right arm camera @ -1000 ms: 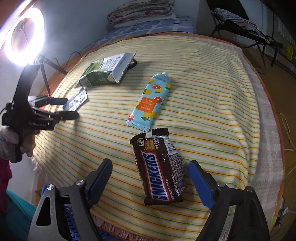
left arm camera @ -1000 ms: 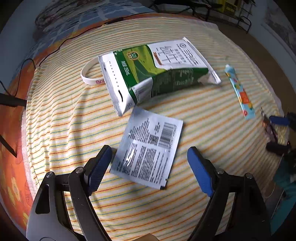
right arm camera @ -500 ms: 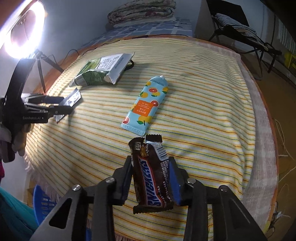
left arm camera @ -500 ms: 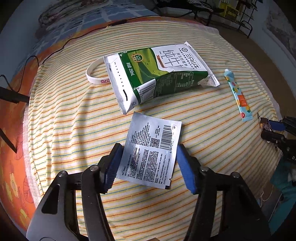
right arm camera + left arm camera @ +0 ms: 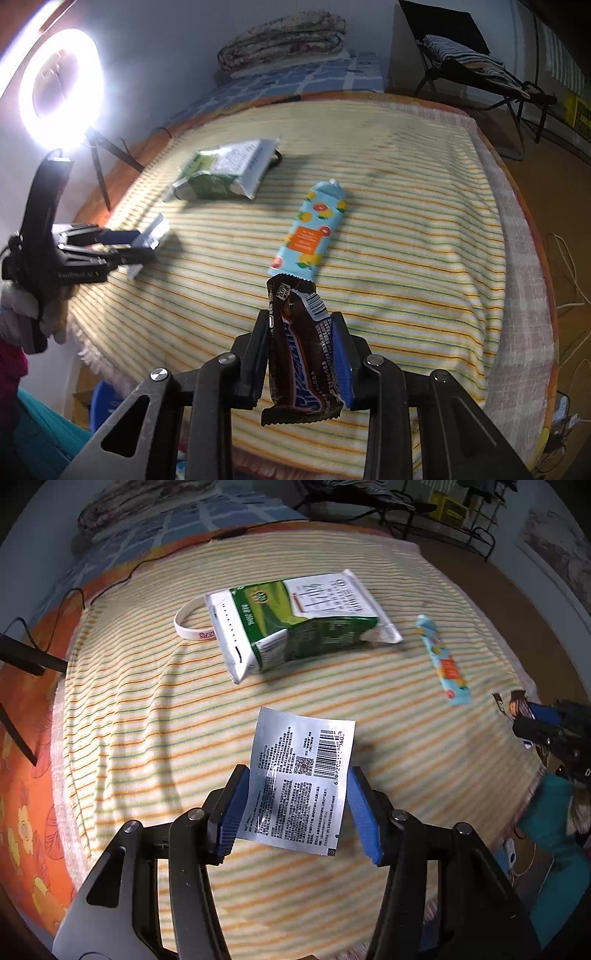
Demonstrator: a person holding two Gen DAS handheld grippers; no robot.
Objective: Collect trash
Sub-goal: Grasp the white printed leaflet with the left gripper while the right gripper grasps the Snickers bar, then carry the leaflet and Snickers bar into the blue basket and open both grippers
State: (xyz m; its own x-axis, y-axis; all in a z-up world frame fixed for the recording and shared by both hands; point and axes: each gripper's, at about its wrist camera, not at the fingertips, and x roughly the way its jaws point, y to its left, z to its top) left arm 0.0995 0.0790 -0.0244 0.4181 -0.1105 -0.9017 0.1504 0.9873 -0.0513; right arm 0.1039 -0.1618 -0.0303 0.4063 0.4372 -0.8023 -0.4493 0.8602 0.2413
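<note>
My left gripper (image 5: 297, 779) has its jaws closing on a silver sachet (image 5: 295, 746) with black print and a barcode. Both blue pads touch its edges, and it hangs bowed just above the striped blanket (image 5: 147, 701). My right gripper (image 5: 301, 319) is shut on a brown Snickers wrapper (image 5: 303, 354), held clear of the blanket. A crushed green-and-white milk carton (image 5: 295, 620) lies further back, and a light-blue fruit-print tube (image 5: 314, 229) lies just beyond the Snickers wrapper. In the right wrist view the left gripper (image 5: 144, 245) and its sachet (image 5: 153, 232) show at far left.
A white wristband (image 5: 188, 627) lies against the carton's left side. A black cable (image 5: 110, 587) runs along the blanket's far-left edge. A lit ring light (image 5: 61, 99) on a stand is at the left, a folded quilt (image 5: 284, 40) at the head, a folding chair (image 5: 472, 62) beyond.
Both grippers went from wide open to closed on their items. The left took the silver sachet and the right took the Snickers wrapper. Each has since lifted its item off the blanket.
</note>
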